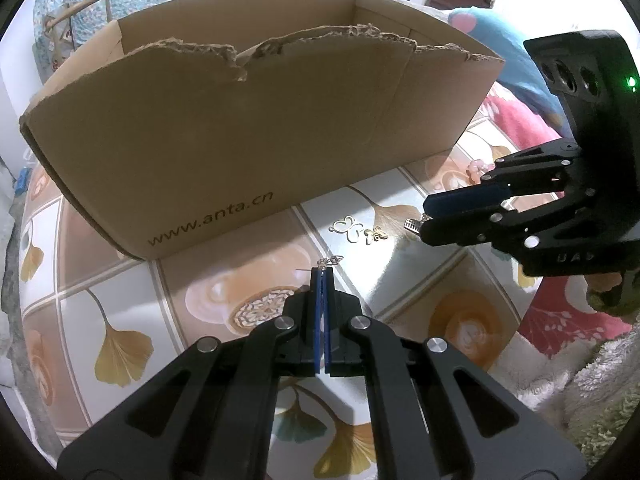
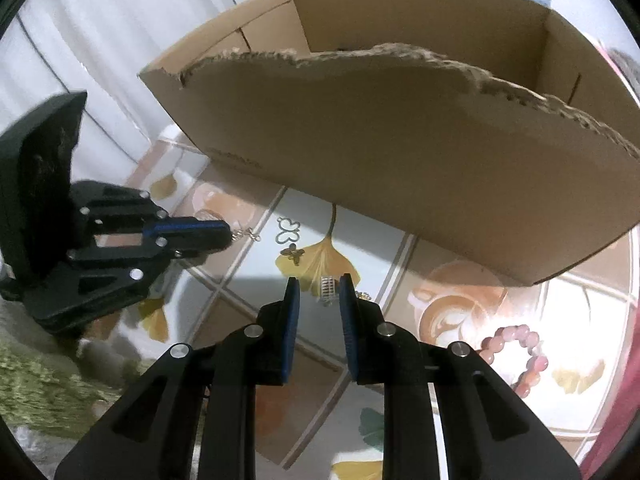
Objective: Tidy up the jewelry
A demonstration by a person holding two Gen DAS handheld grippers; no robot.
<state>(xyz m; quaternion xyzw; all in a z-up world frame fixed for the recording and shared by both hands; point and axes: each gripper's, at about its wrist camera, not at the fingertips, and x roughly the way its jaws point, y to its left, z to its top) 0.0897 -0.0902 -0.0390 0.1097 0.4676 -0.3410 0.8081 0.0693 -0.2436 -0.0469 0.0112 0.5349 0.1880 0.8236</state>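
Observation:
My left gripper (image 1: 323,274) is shut on a small silver earring (image 1: 331,261) just above the patterned table; the right wrist view shows this gripper (image 2: 226,234) with the earring (image 2: 245,234) at its tips. My right gripper (image 2: 319,286) is open around a silver crystal ring (image 2: 328,289) on the table. In the left wrist view the right gripper (image 1: 425,218) stands at the right with the ring (image 1: 412,225) at its tips. A white butterfly charm (image 1: 347,229) and a gold butterfly charm (image 1: 375,235) lie between the grippers. A pink bead bracelet (image 2: 520,354) lies at the right.
An open cardboard box (image 1: 248,136) with a torn front rim stands behind the jewelry, also in the right wrist view (image 2: 420,152). The table (image 1: 120,308) has a ginkgo-leaf and coffee pattern. Pink and blue fabric (image 1: 516,120) and a fluffy blanket (image 1: 580,392) lie at the right.

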